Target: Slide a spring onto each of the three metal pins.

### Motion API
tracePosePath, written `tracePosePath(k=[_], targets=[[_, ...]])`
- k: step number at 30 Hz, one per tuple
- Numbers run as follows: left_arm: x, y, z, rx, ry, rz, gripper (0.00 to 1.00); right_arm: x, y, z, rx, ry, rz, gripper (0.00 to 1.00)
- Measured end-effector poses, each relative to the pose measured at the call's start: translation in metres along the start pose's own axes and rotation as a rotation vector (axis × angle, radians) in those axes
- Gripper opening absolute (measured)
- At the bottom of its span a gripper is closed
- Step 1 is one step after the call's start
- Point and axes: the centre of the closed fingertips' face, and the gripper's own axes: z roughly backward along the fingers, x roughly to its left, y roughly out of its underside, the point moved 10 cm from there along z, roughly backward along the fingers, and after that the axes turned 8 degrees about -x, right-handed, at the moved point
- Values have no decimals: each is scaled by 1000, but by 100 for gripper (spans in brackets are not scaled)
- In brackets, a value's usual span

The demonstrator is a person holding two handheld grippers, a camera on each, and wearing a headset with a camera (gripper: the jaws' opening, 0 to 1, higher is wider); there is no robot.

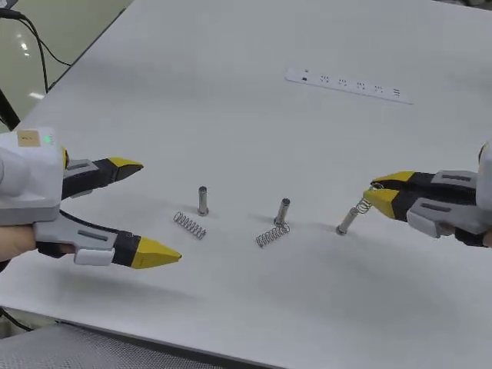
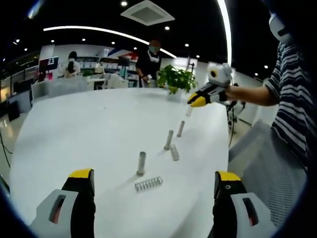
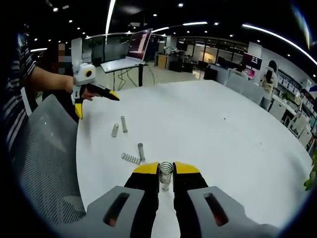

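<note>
Three metal pins stand on the white table (image 1: 231,100): a left pin (image 1: 203,200), a middle pin (image 1: 282,211) and a right pin (image 1: 347,221), which leans to the right. One loose spring (image 1: 189,224) lies by the left pin and another spring (image 1: 272,234) by the middle pin. My right gripper (image 1: 382,191) is shut on a third spring (image 1: 364,205) (image 3: 166,171), held at the leaning pin's top end. My left gripper (image 1: 146,207) hovers open, left of the left pin (image 2: 141,163), with nothing between its jaws.
A white power strip (image 1: 350,84) lies at the back right of the table. A black cable (image 1: 38,46) hangs off the far left edge. A grey mesh chair (image 3: 44,163) stands at the near edge. People stand in the office behind.
</note>
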Motion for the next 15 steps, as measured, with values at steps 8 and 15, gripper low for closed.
tracePosePath(k=[8,15], targets=[[1,3,1,7,-16,11,98,-3,3,-5,6,15,-30,7],[0,3,3,1,-20,18,98,-3,7,-9,10,26,-50,7]])
